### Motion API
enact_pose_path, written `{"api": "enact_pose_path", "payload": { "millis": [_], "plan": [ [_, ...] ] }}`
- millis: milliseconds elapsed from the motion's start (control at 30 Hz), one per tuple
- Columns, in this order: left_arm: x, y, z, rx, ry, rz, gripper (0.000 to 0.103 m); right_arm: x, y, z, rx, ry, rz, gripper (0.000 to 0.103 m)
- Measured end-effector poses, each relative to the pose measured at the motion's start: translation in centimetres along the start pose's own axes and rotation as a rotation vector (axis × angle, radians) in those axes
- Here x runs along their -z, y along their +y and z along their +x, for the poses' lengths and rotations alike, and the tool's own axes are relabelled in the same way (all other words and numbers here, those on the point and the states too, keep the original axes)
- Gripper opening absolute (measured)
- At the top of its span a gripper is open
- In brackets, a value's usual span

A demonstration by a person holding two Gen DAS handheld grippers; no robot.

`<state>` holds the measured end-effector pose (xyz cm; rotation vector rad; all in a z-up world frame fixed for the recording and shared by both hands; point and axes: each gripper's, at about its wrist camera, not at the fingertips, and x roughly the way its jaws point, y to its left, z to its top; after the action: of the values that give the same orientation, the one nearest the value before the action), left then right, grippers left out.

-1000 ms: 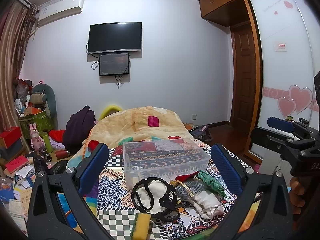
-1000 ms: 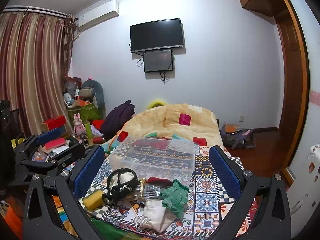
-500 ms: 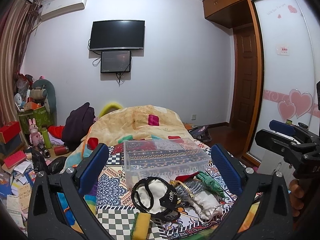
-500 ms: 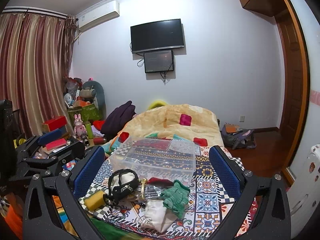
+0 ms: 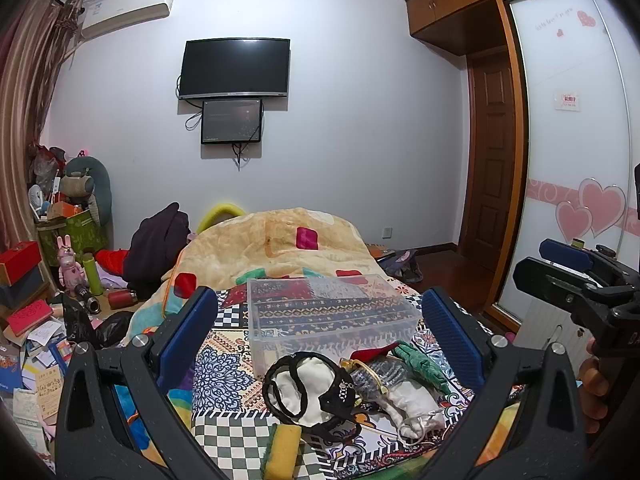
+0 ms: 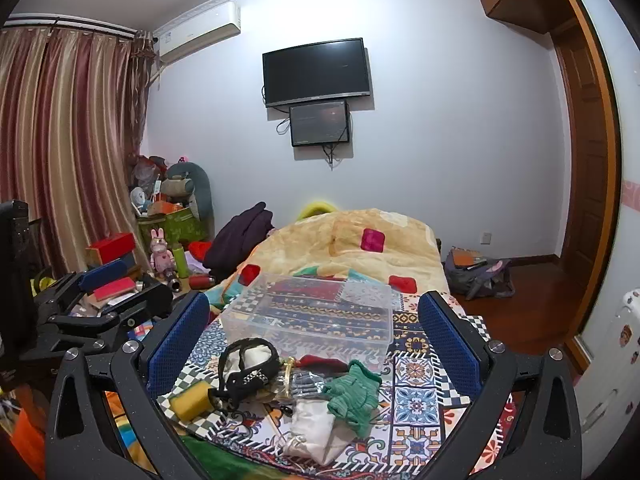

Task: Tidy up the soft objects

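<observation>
A clear plastic box (image 5: 328, 316) (image 6: 312, 312) stands empty on the patterned bedspread. In front of it lies a heap of soft things: a black and white mask-like item (image 5: 304, 388) (image 6: 248, 364), a green cloth (image 5: 418, 364) (image 6: 354, 394), a white pouch (image 5: 416, 404) (image 6: 314, 426), a grey knit piece (image 5: 372, 374) and a yellow sponge (image 5: 282, 452) (image 6: 192, 400). My left gripper (image 5: 320, 344) is open and empty above the heap. My right gripper (image 6: 312, 340) is open and empty, beside it on the right (image 5: 576, 276).
An orange blanket (image 5: 280, 248) is heaped at the far end of the bed. Boxes, toys and papers (image 5: 44, 304) crowd the floor on the left. A bag (image 6: 476, 272) lies on the wooden floor at the right, near the wardrobe (image 5: 576, 160).
Both views have shifted slightly; the left gripper has tilted a little upward and turned right. The objects on the bed have not moved.
</observation>
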<state>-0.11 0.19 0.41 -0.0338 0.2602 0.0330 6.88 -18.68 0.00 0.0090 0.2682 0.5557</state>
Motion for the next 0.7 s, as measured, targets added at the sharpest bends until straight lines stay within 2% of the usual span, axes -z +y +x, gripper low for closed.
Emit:
{"api": "enact_pose_path", "payload": {
  "millis": [333,467,700],
  "plan": [
    [0.7,-0.1,0.8,0.019,0.044,0.008,0.103,0.4,-0.1,0.5,-0.022,0.027,0.006,0.103],
    [1.9,0.3,1.7,0.031,0.117,0.007,0.103,1.1,-0.3,1.7,-0.018,0.088,0.012,0.103],
    [4.8,1.6,4.2,0.003,0.245,-0.005,0.103,3.7,-2.2,4.8,-0.020,0.248,0.074,0.103]
  ]
}}
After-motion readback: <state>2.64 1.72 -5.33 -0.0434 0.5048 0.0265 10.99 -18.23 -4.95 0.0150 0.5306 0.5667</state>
